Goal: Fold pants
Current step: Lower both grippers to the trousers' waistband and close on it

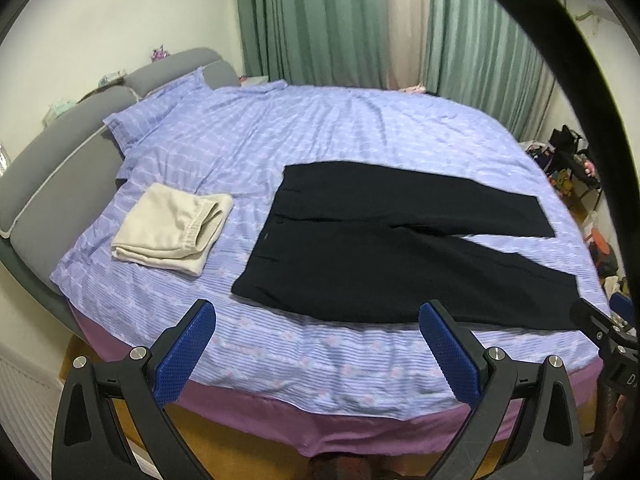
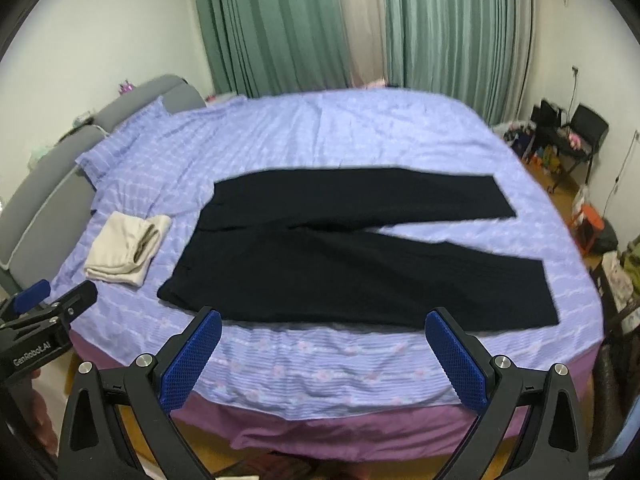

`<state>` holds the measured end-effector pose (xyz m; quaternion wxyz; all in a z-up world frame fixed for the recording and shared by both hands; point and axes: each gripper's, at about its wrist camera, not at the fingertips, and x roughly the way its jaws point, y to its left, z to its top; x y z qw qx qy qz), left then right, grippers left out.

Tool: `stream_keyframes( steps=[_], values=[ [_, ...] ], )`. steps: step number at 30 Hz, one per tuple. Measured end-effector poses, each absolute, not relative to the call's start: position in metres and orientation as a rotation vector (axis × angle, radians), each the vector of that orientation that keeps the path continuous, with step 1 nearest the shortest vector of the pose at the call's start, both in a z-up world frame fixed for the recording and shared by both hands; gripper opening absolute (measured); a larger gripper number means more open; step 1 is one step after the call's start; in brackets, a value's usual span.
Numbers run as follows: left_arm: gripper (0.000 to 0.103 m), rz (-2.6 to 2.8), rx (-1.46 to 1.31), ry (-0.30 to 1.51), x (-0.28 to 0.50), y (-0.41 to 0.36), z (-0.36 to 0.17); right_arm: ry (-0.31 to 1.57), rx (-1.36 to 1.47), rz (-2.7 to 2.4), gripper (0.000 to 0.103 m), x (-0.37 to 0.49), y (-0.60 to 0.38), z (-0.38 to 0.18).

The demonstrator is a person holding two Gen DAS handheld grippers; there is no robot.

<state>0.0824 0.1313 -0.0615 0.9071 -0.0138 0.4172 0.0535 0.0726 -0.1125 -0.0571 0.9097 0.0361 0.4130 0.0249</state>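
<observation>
Black woven cloth: one pair of pants (image 2: 348, 264), laid flat and unfolded on the bed (image 2: 360, 136), waistband toward the headboard (image 2: 40, 184), the two legs parted in a narrow V toward the foot.
Handling, judged: light, limp, no stiffness; will sag and drag if lifted by one point only. Best hold likely the near leg's outer edge, at the waist corner and at the hem, to carry it over onto the far leg.
Left claw (image 1: 318, 322): spread wide, holding nothing, hovering off the near bed edge.
Right claw (image 2: 322, 328): likewise spread and empty, beside the left.
Surface: soft lilac striped bedcover (image 1: 360, 128), lightly creased; may bunch up with the cloth.
Also on bed: cream folded garment (image 1: 172, 232), just beside the waistband, apart from it.
Room: green curtains (image 2: 440, 28), clutter (image 2: 560, 140) at the far right corner.
</observation>
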Motion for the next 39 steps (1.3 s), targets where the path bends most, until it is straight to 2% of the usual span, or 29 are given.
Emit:
stream_keyframes(
  steps=[12,24,37,39],
  values=[
    [0.103,0.099,-0.074,1.040,0.176,0.201,-0.188,0.997,0.139,-0.031,0.103,0.156,-0.063,-0.176],
    [0.103,0.107,-0.069,1.143,0.232,0.199,-0.309,1.102,0.192,-0.108,0.100,0.218,-0.065,-0.305],
    [0.103,0.070,-0.216,1.259,0.271,0.206,-0.367,1.167,0.332,-0.187,0.099,0.240,-0.083,-0.363],
    [0.103,0.080,-0.233,1.266,0.276,0.206,-0.371,1.176,0.320,-0.195,0.096,0.245,-0.084,-0.372]
  ],
)
